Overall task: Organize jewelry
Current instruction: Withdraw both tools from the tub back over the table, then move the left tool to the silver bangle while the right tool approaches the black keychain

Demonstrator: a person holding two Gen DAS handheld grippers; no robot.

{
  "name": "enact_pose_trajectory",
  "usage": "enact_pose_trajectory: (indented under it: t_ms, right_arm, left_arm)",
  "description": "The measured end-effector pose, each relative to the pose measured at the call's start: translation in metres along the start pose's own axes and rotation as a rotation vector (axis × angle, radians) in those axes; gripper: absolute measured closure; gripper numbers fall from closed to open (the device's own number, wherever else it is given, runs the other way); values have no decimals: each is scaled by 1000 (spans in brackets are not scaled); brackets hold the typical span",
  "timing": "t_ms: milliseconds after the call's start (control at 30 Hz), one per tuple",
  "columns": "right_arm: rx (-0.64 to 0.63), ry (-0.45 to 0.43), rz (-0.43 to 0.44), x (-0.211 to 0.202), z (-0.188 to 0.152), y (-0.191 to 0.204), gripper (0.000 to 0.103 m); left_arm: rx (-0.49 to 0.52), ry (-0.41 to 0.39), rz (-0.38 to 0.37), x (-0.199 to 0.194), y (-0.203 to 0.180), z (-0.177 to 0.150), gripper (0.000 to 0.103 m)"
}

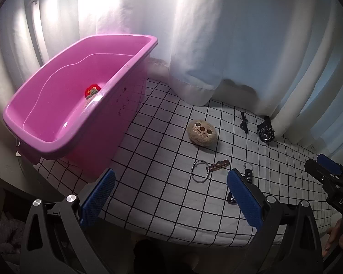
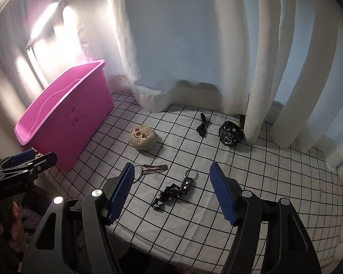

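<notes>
So the jewelry bits are spread over the checked cloth (image 2: 217, 159) in front of me. Nearest is the black strap keychain (image 2: 176, 188) with its little ring, lying right between my right gripper (image 2: 171, 194) fingers but not touched by them. That gripper is spread wide and holding nothing. Just left of it there's a big metal ring (image 1: 200, 171) with a brownish hair clip (image 1: 219, 165) lying against it. My left gripper (image 1: 171, 196) is released too, nothing in it, hovering over the near edge of the cloth with the ring just past its tips.

Further out sits a round tan plush face charm (image 2: 143, 137), roughly mid-cloth. Far right, a black watch (image 2: 229, 134) is tucked up against the white curtain (image 2: 194, 45), with a small black strap-like piece (image 2: 203, 125) just left of it; can't tell what that one is.

The pink bin (image 1: 84, 91) stands on the left side of the cloth. Inside, against its right wall, there's a small red and green thing (image 1: 92, 90).
</notes>
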State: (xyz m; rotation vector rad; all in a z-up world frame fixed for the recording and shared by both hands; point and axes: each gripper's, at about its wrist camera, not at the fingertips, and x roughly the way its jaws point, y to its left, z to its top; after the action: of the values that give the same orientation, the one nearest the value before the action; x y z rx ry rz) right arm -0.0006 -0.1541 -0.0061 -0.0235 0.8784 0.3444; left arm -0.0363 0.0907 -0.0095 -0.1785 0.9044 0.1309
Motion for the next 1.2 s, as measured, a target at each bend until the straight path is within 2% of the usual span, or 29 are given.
enact_pose_trajectory:
  t_ms: [167,300,433,767,967,1200]
  right_arm:
    - [12,28,2,18,-34,-23,38]
    - [17,61,-9,40,-56,-32,38]
    - [73,75,-16,59,-69,-36,38]
    - [182,31,-81,95,-83,-26,38]
    - [183,20,-53,118,-85,-24,38]
    - [157,12,-16,139,-82,-19,38]
  left_arm:
    - [17,15,38,24,-19,-20,6]
    - [9,25,37,45,-24,-30,6]
    - [61,28,42,68,-30,-34,6]
    - [164,52,-29,128,-37,-41,6]
    - [214,34,-34,149,-42,-50,6]
    - [185,25,-33,167,-36,-52,6]
